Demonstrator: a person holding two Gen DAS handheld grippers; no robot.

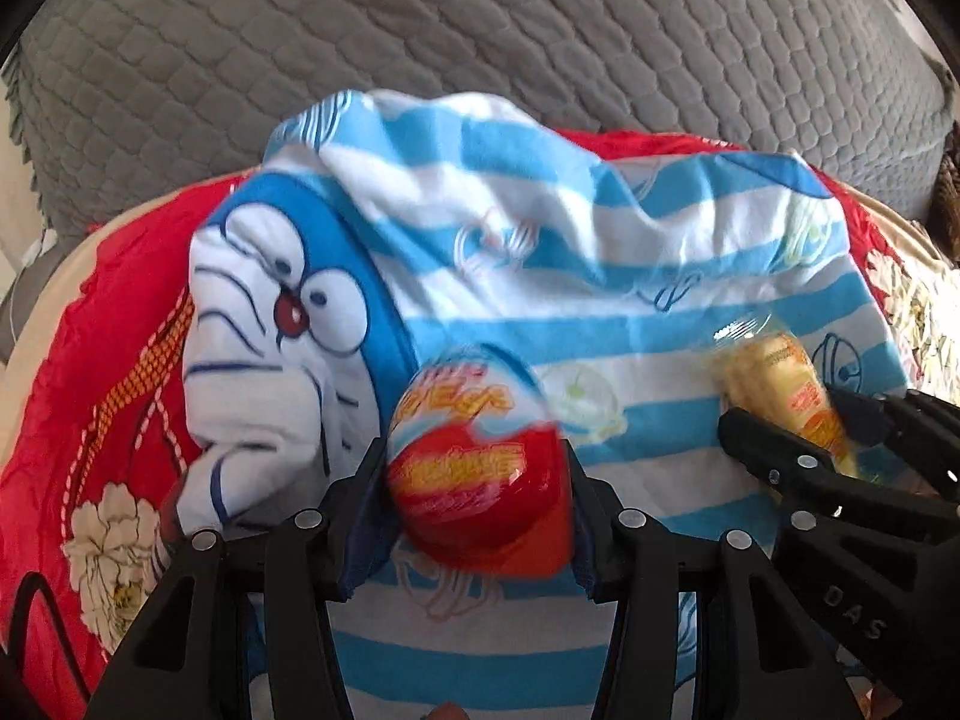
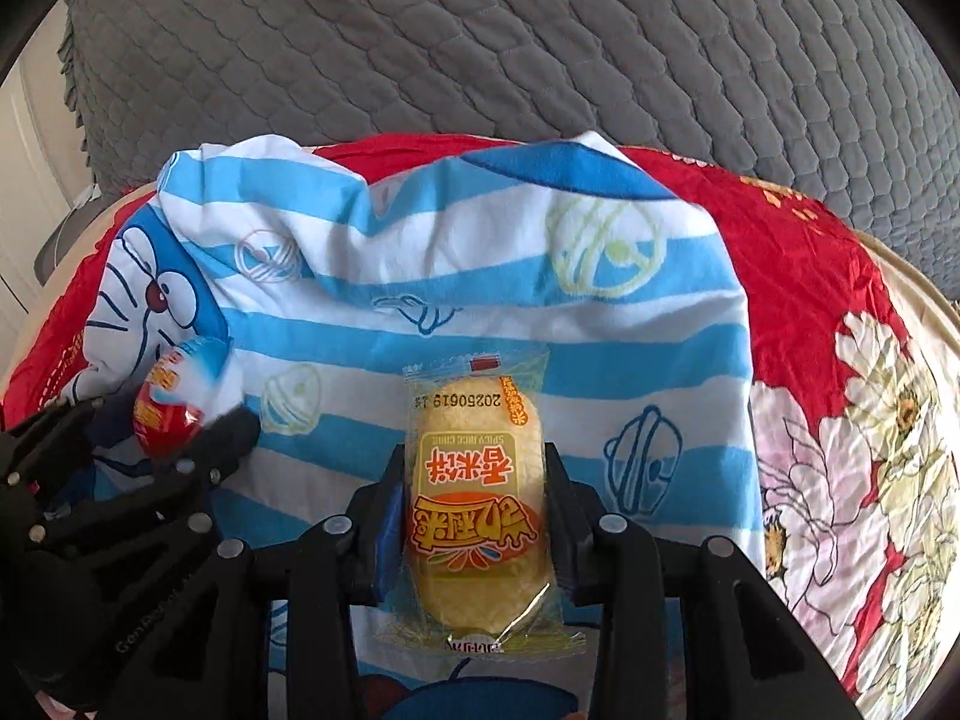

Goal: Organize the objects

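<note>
My left gripper point(image 1: 477, 474) is shut on a red and white egg-shaped candy point(image 1: 474, 462), held over a blue-and-white striped cartoon towel point(image 1: 540, 252). My right gripper point(image 2: 474, 480) is shut on a yellow rice cracker packet point(image 2: 477, 498) over the same towel point(image 2: 480, 276). In the left wrist view the right gripper point(image 1: 804, 426) with the packet point(image 1: 792, 384) is at the right. In the right wrist view the left gripper point(image 2: 162, 420) with the egg point(image 2: 171, 408) is at the left.
The towel lies bunched on a red floral cloth point(image 1: 108, 384), also in the right wrist view point(image 2: 828, 312), covering a beige surface. A grey quilted cover point(image 1: 480, 30) fills the back, also seen in the right wrist view point(image 2: 510, 36).
</note>
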